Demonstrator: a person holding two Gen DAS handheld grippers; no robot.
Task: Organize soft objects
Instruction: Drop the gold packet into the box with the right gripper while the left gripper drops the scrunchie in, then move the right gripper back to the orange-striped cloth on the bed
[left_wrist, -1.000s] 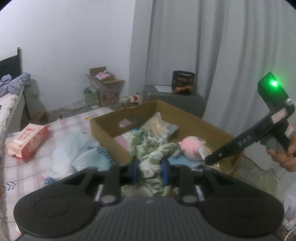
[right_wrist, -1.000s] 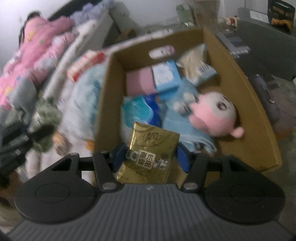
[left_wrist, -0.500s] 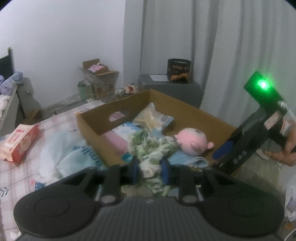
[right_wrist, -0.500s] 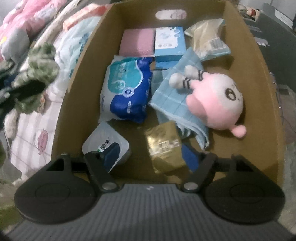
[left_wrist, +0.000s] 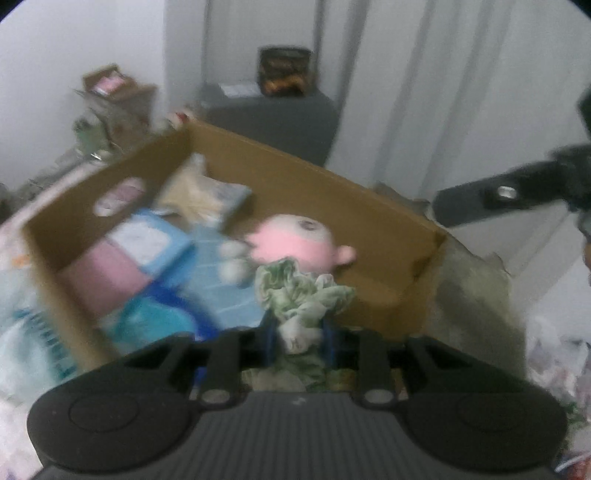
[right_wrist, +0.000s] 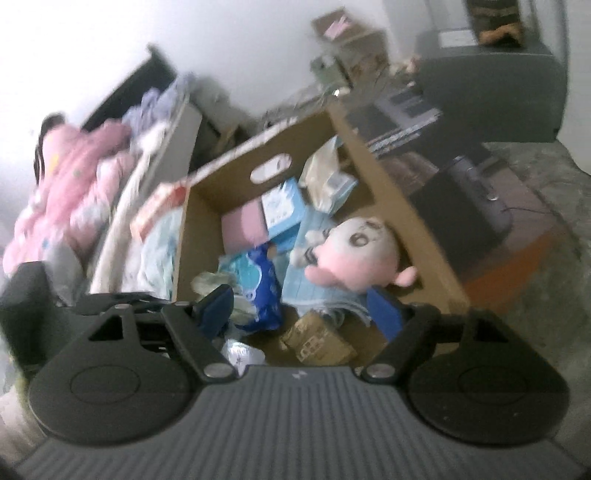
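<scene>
Inside cardboard box (right_wrist: 402, 206): pink plush doll (right_wrist: 354, 254), gold packet (right_wrist: 317, 338), blue pack (right_wrist: 258, 284).

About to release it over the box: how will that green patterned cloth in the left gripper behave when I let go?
The green cloth bunches in loose folds above and below the left gripper, so it is probably floppy and light. Released, it would likely slump onto the pink plush toy in the cardboard box, not roll. It might snag on a pad.
</scene>
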